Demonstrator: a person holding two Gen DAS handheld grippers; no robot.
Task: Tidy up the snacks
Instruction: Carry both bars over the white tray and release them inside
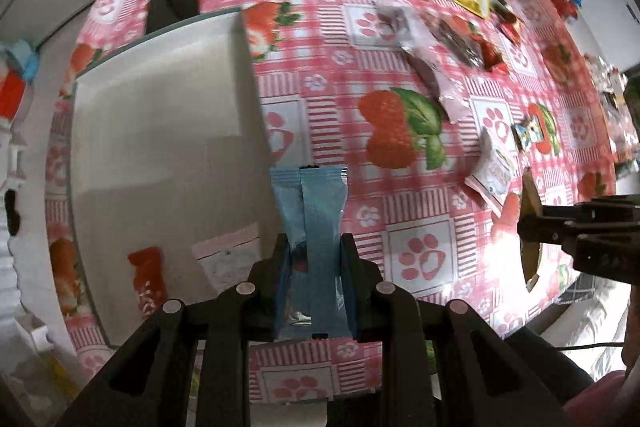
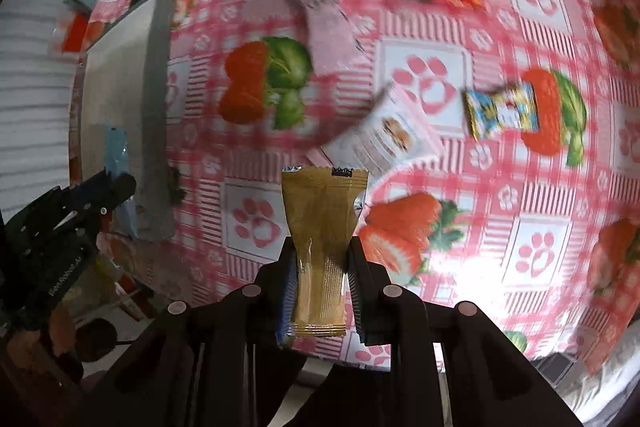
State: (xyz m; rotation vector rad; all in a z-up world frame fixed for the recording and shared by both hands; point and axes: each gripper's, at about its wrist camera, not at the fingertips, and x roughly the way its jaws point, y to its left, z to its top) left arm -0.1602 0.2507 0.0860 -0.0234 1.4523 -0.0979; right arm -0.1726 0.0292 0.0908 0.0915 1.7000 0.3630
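Left wrist view first: our left hand-held gripper (image 1: pixel 314 247) is pinching a blue snack packet (image 1: pixel 316 219) between its two fingers, the packet standing upright above the near right corner of a grey box (image 1: pixel 160 131); inside the box we see a red wrapper (image 1: pixel 146 279) and a pale pink sachet (image 1: pixel 230 259) lying on its floor; the box sits on the counter (image 1: pixel 328 75), which wears a pink checked cloth with strawberries and paw prints; farther right lie a pale mauve pouch (image 1: pixel 424 67) and a white snack pack (image 1: pixel 494 171), with more blurred wrappers beyond. Right wrist view: our right hand-held gripper (image 2: pixel 322 247) is clamped on a golden snack packet (image 2: pixel 322 227), held upright over the cloth, well apart from the box; just beyond it lie the white snack pack (image 2: pixel 388 135) and a blue and yellow candy (image 2: pixel 500 111); the left hand-held gripper (image 2: pixel 116 187) appears at the left edge beside the box wall.
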